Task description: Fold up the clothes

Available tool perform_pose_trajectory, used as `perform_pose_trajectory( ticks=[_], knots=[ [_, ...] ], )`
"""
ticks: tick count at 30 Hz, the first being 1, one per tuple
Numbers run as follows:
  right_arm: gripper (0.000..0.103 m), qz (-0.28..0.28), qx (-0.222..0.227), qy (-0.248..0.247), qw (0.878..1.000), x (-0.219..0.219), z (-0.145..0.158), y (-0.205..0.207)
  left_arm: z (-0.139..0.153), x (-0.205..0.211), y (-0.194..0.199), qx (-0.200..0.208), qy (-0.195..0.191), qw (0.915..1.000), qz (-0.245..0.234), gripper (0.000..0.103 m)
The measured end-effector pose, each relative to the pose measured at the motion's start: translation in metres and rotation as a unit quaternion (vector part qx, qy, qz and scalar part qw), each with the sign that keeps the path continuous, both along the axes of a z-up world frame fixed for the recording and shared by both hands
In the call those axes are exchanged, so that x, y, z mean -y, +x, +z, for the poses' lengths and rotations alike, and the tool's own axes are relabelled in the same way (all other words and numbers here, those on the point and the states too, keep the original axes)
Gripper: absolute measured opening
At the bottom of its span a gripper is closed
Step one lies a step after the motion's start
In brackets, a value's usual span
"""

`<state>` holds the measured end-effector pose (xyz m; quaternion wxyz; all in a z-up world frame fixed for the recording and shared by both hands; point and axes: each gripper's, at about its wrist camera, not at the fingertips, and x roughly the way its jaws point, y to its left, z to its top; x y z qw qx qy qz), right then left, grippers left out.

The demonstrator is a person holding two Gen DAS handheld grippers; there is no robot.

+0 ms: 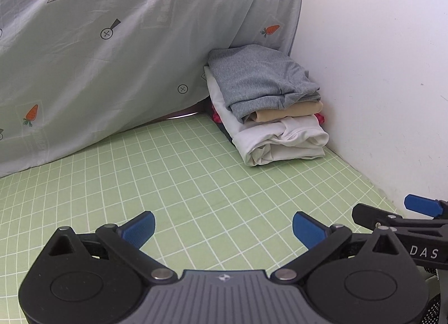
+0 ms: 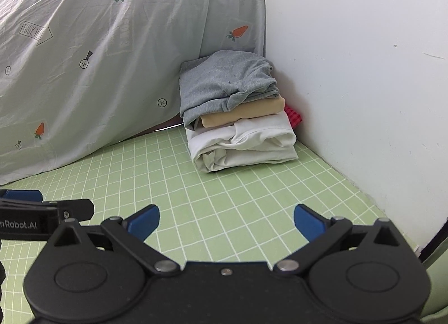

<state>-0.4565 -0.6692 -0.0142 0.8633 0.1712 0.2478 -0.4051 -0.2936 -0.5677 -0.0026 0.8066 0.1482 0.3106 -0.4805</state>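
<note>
- The left tongs are released, blue pads spread wide, nothing between them; they hover over a green gridded sheet.
- The right tongs are likewise released and hold nothing, over the same green sheet.
- The two tongs sit side by side: the right one's blue tip shows at the right edge of the left wrist view, the left one's at the left edge of the right wrist view.
- A pile of folded clothes lies well ahead of both tongs, slightly right of the left pair, in the corner against a white wall.
- On top of the pile is a grey garment, under it a tan one, then a white one; a bit of red checked fabric peeks out at the wall side.
- A pale sheet printed with carrots hangs ahead and to the left of the tongs, touching the pile's far side.
</note>
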Motion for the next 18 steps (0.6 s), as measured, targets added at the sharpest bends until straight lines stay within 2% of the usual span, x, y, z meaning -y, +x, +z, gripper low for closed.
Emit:
perform_pose_trajectory(
  ticks=[11,18],
  knots=[
    [0.103,-0.016,-0.004,-0.003,1.0,-0.014,0.003,-0.002,0.006,-0.012,-0.005,0.019,-0.007,0.9996,-0.017,0.103],
    [0.103,-0.021,-0.007,-0.003,1.0,-0.017,0.003,-0.004,0.006,-0.013,-0.007,0.018,-0.009,0.9996,-0.022,0.103]
  ],
)
